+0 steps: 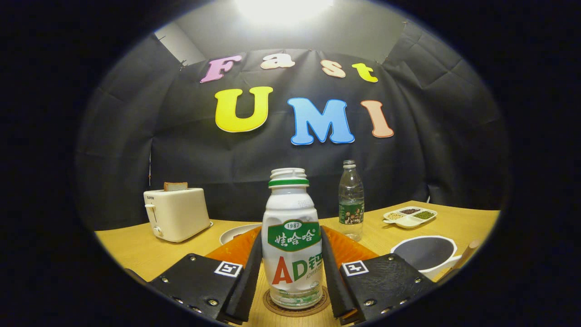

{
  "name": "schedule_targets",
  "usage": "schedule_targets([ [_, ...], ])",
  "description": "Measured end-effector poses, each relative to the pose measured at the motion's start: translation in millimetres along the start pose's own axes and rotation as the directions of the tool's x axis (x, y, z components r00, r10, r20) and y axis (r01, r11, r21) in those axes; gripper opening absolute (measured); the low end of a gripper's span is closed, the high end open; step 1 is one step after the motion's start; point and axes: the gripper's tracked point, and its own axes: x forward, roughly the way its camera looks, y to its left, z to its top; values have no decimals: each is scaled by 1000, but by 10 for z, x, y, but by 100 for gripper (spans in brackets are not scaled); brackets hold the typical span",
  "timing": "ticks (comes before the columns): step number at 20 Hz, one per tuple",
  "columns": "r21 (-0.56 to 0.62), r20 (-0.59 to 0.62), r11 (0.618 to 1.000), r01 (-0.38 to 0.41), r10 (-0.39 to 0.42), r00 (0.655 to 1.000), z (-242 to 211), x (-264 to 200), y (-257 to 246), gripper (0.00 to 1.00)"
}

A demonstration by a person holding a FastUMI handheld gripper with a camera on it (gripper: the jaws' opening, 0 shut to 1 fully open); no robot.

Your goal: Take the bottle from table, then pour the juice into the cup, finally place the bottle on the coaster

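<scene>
Bottle (292, 240) stands upright, uncapped, base sitting on the round coaster (297, 309) on the desk (136, 247). Claw (292, 277) straddles it: one finger on each side of the bottle's lower body, both right against the label or very nearly so. Cannot tell whether they press or have a sliver of gap, so grip state stays uncertain.

Judging by the layout, this is the final placement step: bottle already rests on the coaster, so the fingers probably only need to part and back away. Upright pose keeps any leftover juice in, since the neck is open.

Cup (426, 254) sits to the right of the bottle, near, mouth up; contents not readable. Beyond the bottle: clear water bottle (351, 204), sectioned snack dish (410, 217), toaster (176, 214) off to its left, a plate (236, 232) just behind.
</scene>
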Motion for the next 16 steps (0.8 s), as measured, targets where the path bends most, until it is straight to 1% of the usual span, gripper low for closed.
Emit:
schedule_targets([
  [4, -3, -16, 1000, 8, -9, 1000, 6, -39, 34, 75],
  [5, -10, -23, 1000, 9, -10, 1000, -8, -23, 39, 87],
  [6, -22, -29, 1000, 11, -12, 999, -18, -18, 49, 95],
  [7, -31, -34, 999, 13, -14, 999, -8, -23, 62, 99],
  [10, -53, -46, 998, 16, -19, 999, -13, -32, 94, 99],
  [13, -46, -46, 999, 4, -6, 999, 64, -97, 141, 99],
  [16, -28, -53, 999, 28, -29, 998, 200, -243, 59, 99],
])
